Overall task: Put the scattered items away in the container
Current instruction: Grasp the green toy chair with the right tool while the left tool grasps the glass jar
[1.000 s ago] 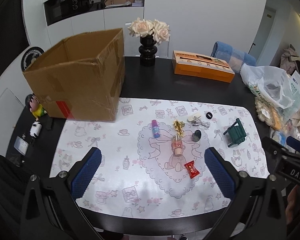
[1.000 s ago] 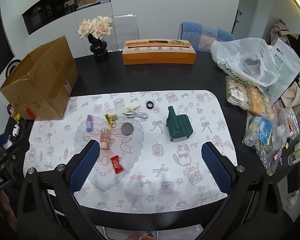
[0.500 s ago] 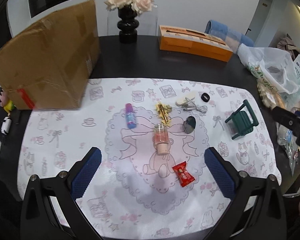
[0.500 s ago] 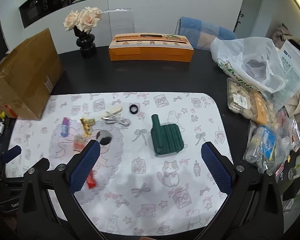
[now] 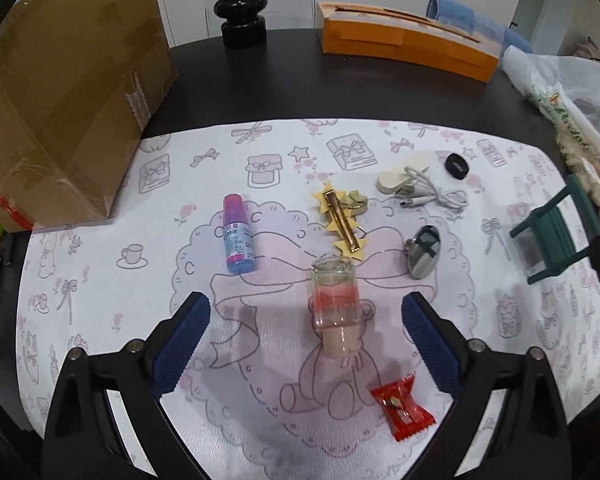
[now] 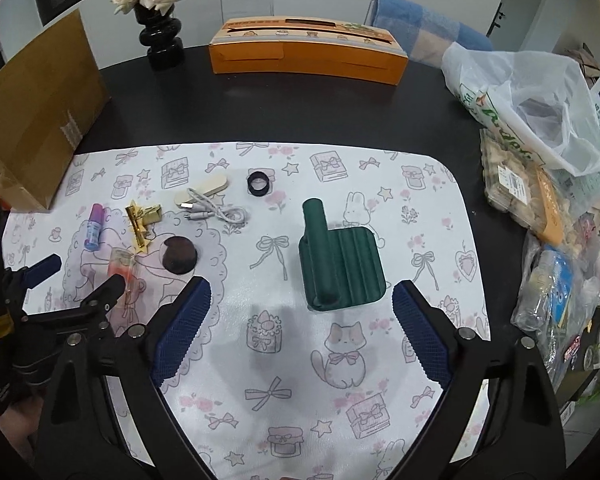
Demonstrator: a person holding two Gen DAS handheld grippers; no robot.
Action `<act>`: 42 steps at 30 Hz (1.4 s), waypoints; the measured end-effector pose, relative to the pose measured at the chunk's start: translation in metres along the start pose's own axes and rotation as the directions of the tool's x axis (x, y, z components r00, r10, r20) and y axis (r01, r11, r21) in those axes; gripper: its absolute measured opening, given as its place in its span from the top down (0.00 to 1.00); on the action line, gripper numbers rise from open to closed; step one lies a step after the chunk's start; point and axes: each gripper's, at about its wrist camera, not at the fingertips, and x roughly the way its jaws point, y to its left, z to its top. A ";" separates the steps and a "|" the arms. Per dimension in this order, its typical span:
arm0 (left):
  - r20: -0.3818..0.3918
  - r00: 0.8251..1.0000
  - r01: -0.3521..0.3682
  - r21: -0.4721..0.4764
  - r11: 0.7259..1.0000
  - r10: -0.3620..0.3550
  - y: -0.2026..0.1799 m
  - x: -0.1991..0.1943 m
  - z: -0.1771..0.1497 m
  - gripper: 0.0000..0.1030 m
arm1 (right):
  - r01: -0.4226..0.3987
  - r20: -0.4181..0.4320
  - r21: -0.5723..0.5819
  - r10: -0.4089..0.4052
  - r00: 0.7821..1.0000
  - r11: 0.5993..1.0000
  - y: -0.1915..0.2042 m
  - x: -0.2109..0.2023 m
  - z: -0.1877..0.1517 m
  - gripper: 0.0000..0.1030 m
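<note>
Left tool (image 5: 304,340) gapes wide around a glass jar (image 5: 336,304) (lying flat); right tool (image 6: 300,328) wide near the ribbed green chair (image 6: 340,264). Cardboard box (image 5: 60,100) sits far left on the worktop (image 6: 300,108).

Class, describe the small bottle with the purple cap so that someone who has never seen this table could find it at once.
Start at the big cardboard box on the left of the table, then move right onto the patterned mat. The bottle lies on its side near the box's corner, left of the gold star hair clip. Unlike the clear pink-filled jar nearby, it is opaque, with a purple cap and a blue base.
</note>
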 end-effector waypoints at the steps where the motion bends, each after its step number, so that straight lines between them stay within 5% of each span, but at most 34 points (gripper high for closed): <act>1: -0.002 1.000 -0.006 0.004 1.000 0.006 -0.001 0.003 0.000 0.07 | 0.000 0.002 0.004 0.000 1.000 1.000 -0.001 0.001 0.000 0.10; 5: -0.046 0.998 -0.029 0.021 0.999 0.030 -0.003 0.020 0.000 0.29 | 0.006 -0.005 0.015 -0.006 1.000 1.000 -0.005 0.009 0.001 0.24; 10: -0.082 0.997 -0.012 0.002 1.000 0.012 0.000 0.032 -0.004 0.34 | -0.004 -0.036 0.058 0.006 0.999 0.998 -0.013 0.026 0.004 0.34; 12: -0.078 0.997 -0.006 0.014 1.000 0.007 -0.002 0.030 -0.005 0.42 | -0.027 -0.064 0.082 0.033 0.997 0.996 -0.016 0.037 0.008 0.45; 14: -0.078 0.997 -0.002 0.023 1.000 0.004 -0.003 0.028 -0.005 0.48 | -0.037 -0.088 0.083 0.044 0.995 0.996 -0.015 0.046 0.009 0.68; 17: -0.081 0.997 -0.002 0.018 1.000 0.004 -0.003 0.027 -0.006 0.50 | 0.014 -0.124 0.061 -0.006 0.992 0.998 -0.014 0.054 0.006 0.81; 31: -0.085 0.996 -0.001 0.043 0.999 0.005 -0.007 0.029 -0.005 0.54 | -0.037 -0.113 0.121 0.051 0.992 0.992 -0.029 0.055 0.008 0.88; 33: -0.082 0.997 0.005 0.043 0.999 -0.001 -0.008 0.028 -0.004 0.62 | -0.038 -0.109 0.108 0.049 0.993 0.993 -0.028 0.053 0.007 0.88; 34: -0.081 0.997 0.008 0.043 0.999 -0.004 -0.009 0.028 -0.004 0.74 | -0.042 -0.109 0.095 0.053 0.993 0.995 -0.027 0.052 0.006 0.88; 42: -0.069 0.996 0.051 0.018 0.999 -0.050 0.003 0.024 -0.005 0.74 | -0.059 -0.084 0.074 0.065 0.994 0.996 -0.025 0.041 0.002 0.88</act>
